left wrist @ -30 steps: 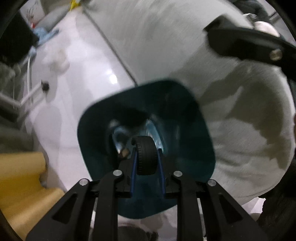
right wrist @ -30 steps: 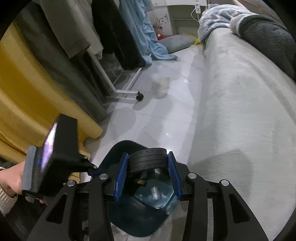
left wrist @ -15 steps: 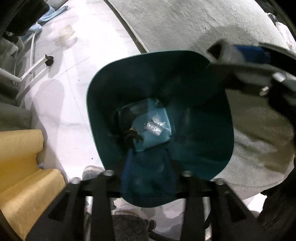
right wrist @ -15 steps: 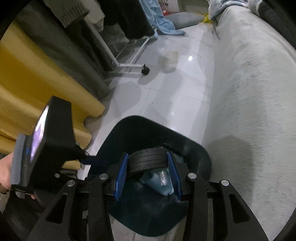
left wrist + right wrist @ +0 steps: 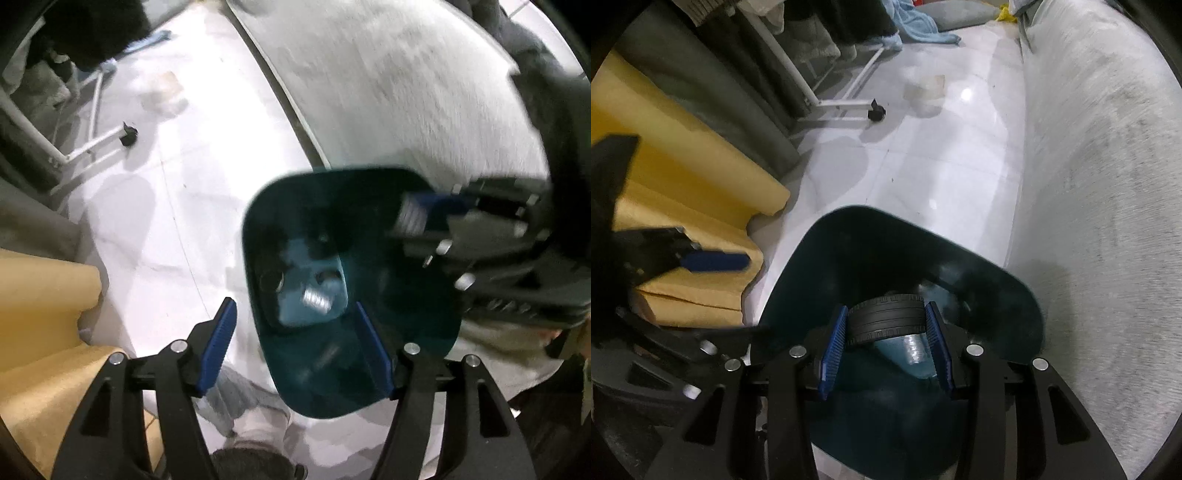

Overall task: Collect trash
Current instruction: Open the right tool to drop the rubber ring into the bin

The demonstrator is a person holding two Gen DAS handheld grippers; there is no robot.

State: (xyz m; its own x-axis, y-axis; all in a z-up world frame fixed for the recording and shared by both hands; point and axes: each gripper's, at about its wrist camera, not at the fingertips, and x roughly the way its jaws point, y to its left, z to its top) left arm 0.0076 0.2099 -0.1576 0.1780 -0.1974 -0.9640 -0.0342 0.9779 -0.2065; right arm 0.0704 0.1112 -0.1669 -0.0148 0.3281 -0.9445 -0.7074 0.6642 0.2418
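The right hand-held gripper (image 5: pixel 886 332) clamps a small black rubber toy tyre (image 5: pixel 886 323) above the open dark teal plastic bin (image 5: pixel 897 251) on the white tiled floor (image 5: pixel 923 162); the left hand-held gripper (image 5: pixel 299 343) gapes wide, empty

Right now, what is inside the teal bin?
At the bottom of the bin lie a crumpled shiny scrap and a dark round piece. In the right view, the tyre held by the right gripper covers much of the bottom.

White tiled floor (image 5: pixel 923 173) — teal bin (image 5: pixel 871 236) standing on it.
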